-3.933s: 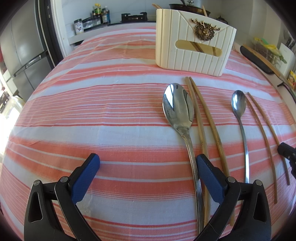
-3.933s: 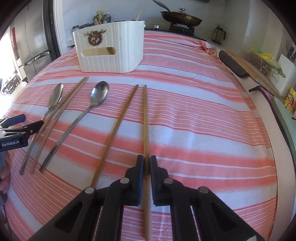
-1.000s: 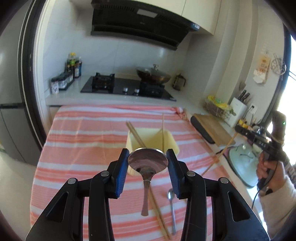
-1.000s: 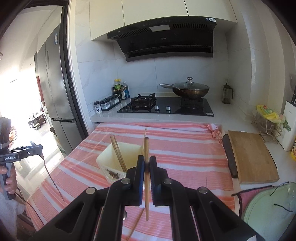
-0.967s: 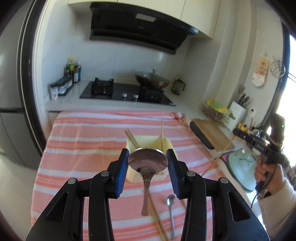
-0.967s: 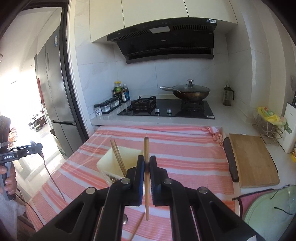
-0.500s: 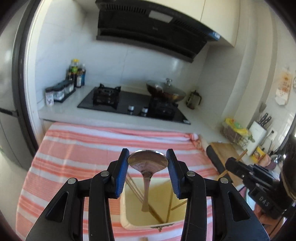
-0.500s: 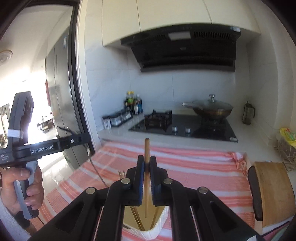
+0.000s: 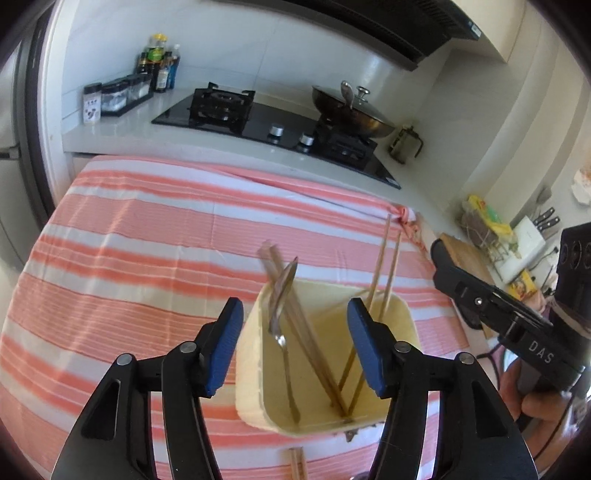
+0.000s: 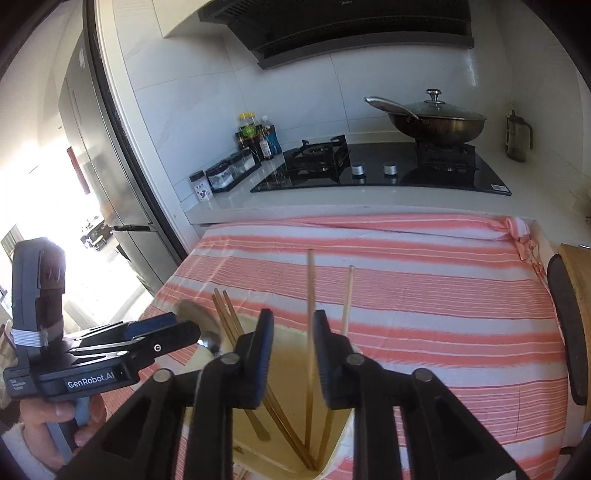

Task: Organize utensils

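Above cream holder [image 9: 402, 314] | left tool [image 9: 293, 347] apart | right tool [image 10: 291, 354] apart | spoon [image 9: 282, 306], chopsticks [image 10: 309, 332] inside

This is a kitchen with white tile walls [image 10: 406, 85]. A black hood [image 10: 354, 26] hangs over a black stove [image 10: 388, 171]. A pan with a glass lid [image 10: 436, 123] sits on the stove. Bottles [image 10: 256, 136] and jars stand on the pale counter [image 10: 236, 199]. The table [image 10: 424, 280] has a pink and white striped cloth. A tall gray fridge [image 10: 99, 155] is on the left, and bright light comes in beside it.
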